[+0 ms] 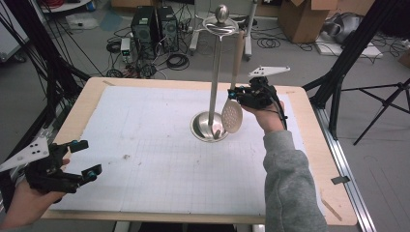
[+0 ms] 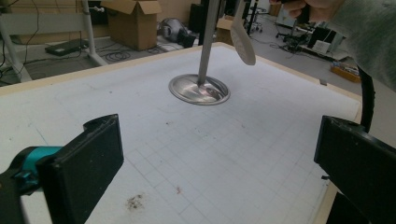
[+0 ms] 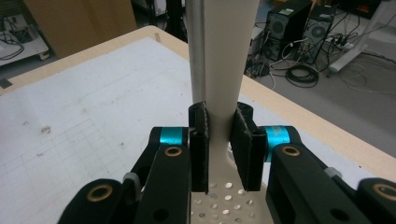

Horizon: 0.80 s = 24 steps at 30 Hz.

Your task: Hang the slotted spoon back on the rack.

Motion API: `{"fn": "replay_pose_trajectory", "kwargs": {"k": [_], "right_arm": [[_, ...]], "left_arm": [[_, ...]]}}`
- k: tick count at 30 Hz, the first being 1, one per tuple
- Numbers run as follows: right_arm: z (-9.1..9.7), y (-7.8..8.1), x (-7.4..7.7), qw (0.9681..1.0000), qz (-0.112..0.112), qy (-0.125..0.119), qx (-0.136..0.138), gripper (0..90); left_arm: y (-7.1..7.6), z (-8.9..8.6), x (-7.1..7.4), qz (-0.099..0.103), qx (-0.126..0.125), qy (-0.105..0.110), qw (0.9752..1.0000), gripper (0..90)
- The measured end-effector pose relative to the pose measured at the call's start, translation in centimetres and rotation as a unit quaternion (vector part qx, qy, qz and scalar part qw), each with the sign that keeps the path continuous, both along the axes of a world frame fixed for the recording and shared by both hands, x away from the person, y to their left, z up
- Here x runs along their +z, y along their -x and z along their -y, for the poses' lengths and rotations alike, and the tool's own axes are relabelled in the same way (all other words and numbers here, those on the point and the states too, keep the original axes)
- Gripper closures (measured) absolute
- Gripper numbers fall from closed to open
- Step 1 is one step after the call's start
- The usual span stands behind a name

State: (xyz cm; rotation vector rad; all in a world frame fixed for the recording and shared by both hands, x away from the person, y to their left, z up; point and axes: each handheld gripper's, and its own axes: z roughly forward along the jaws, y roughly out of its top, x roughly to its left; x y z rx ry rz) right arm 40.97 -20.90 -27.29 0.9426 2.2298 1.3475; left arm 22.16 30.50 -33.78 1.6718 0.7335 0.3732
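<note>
Right gripper (image 1: 235, 94) at centre frame clamps the skimmer (image 1: 232, 116) neck. We judge it light, stiff and smooth: grip there. Left gripper (image 1: 86, 157) at lower left is released.

No readable text, labels or numbers anywhere.

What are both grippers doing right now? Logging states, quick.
Left gripper: open, holding nothing.
Right gripper: jaws closed on the slotted spoon, by its handle.
</note>
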Motion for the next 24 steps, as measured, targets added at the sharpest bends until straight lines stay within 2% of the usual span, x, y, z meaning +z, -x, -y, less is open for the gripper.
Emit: {"fn": "replay_pose_trajectory", "kwargs": {"k": [12,18,20,24], "right_arm": [[0.18,0.02,-0.19,1.0000,0.002,-0.007,0.001,76.2],[0.46,0.23,-0.35,0.9999,0.000,-0.017,0.000,70.3],[0.58,0.41,-0.29,0.9999,0.001,-0.012,-0.001,67.9],[0.76,0.91,0.09,0.9998,0.010,-0.016,0.002,59.7]], "left_arm": [[-0.02,0.10,-0.04,0.000,-0.001,-0.002,1.0000,1.8],[-0.07,0.12,-0.11,-0.002,-0.002,-0.004,1.0000,1.8],[-0.08,0.14,-0.09,-0.001,-0.003,-0.005,1.0000,1.8],[-0.13,0.18,-0.03,0.001,-0.002,-0.004,1.0000,1.8]]}}
